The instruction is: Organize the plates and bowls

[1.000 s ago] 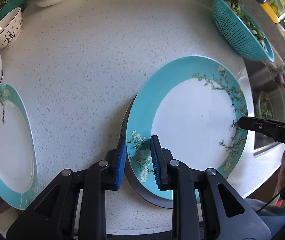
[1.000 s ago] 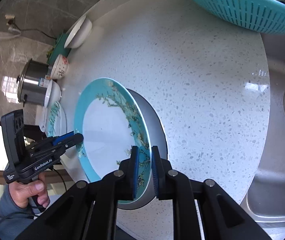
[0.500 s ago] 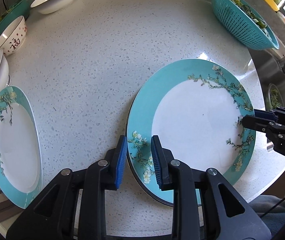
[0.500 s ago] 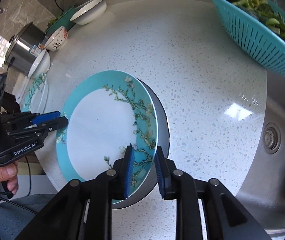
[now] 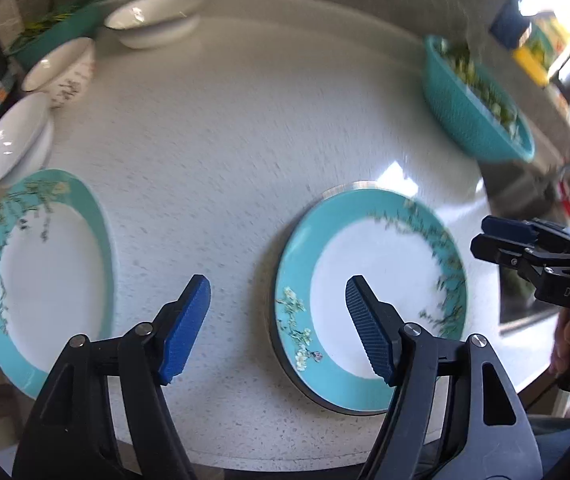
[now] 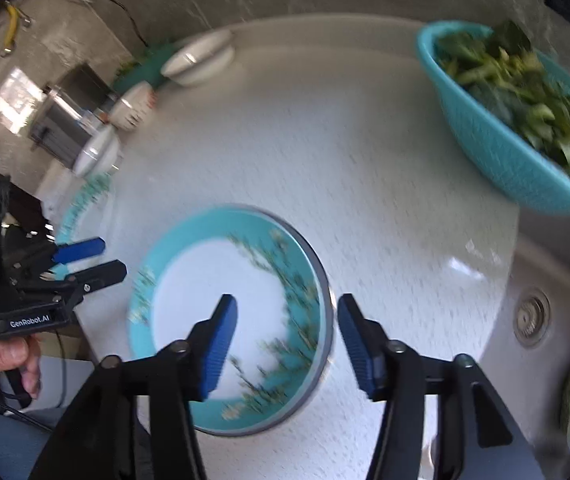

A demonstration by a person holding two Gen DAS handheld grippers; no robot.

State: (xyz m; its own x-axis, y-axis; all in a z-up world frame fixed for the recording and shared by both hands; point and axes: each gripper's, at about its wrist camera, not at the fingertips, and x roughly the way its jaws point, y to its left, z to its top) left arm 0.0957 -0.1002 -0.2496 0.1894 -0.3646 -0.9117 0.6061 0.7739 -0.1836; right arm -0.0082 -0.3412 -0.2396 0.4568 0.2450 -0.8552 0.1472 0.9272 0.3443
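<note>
Left gripper (image 5: pixel 277 316): fingers spread wide, holding nothing, hovering above the near edge of the table (image 5: pixel 245 128)
Right gripper (image 6: pixel 287 340): fingers likewise apart and empty, poised over the stacked plate's right rim
Stacked plate (image 5: pixel 369 296): teal-rimmed with a blossom pattern, lying flat on a grey plate (image 6: pixel 327 300) whose edge shows as a thin ring around it
Second teal plate (image 5: pixel 45 276): flat on the table, well apart to the left, near the table's edge
Bowls: three in a loose row at the far left – a white bowl (image 5: pixel 13 140), a patterned bowl (image 5: pixel 65 72), a wide white bowl (image 5: pixel 153 20)
Colander (image 5: pixel 481 108): teal, full of greens, far right by the sink
Key relation: the second teal plate lies left of the left gripper's fingers, nearer that hand than the right; the stack sits between both grippers
Judged step: stack set down; likely next is fetching the left plate onto it
Risk: thin rim flat on the table gives little to grip
</note>
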